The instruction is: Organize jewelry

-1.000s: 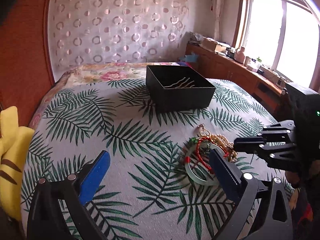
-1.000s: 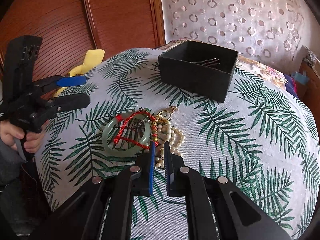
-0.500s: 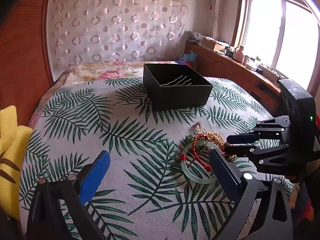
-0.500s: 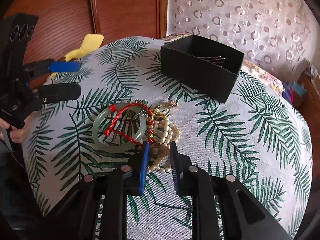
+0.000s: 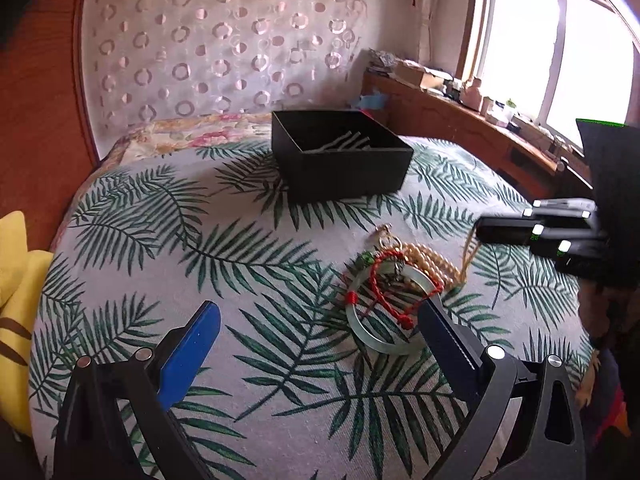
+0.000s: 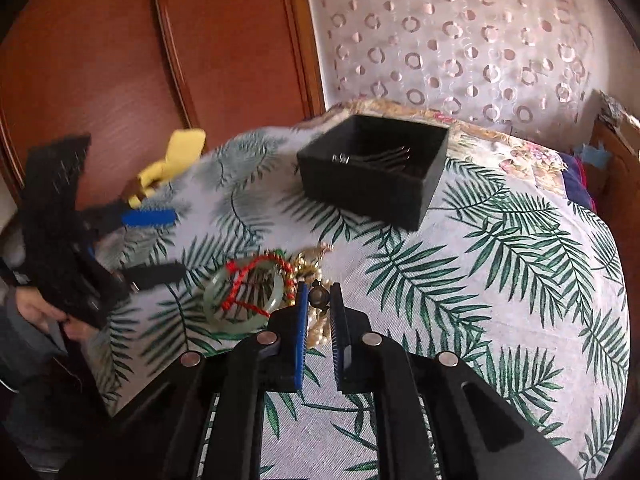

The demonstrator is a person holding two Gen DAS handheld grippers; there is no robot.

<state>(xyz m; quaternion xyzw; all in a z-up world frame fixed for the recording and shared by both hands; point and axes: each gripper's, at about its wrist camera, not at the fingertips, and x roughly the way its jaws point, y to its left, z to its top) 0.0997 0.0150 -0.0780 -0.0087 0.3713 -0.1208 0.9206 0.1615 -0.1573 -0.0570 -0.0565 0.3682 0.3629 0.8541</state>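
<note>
Left wrist view: the left gripper [image 5: 320, 332] hangs with its jaws spread wide over a bed covered in a white cloth printed with green palm fronds [image 5: 248, 264]. Near its right finger lies the tangle of jewelry: one pale green jade bangle [image 5: 384, 320], one red braided cord bracelet [image 5: 386, 284] draped across it, one strand of cream pearls [image 5: 430, 264], and a small gold clasp or charm [image 5: 386, 238] at the far edge. Farther back stands one open black square box [image 5: 340, 160] with a few thin metal hairpins [image 5: 346, 142] inside; the count of pins is hard to make out.

In the right wrist view the right gripper [image 6: 319, 300] has its jaws drawn nearly together over the pearl strand, with one small dark round bead [image 6: 319, 298] between the tips, apparently pinched, though blur leaves contact uncertain. From the left camera, a thin golden strand [image 5: 468, 258] hangs from those tips down to the pile. One yellow cushion [image 5: 16, 272] lies at the bed's left edge.
</note>
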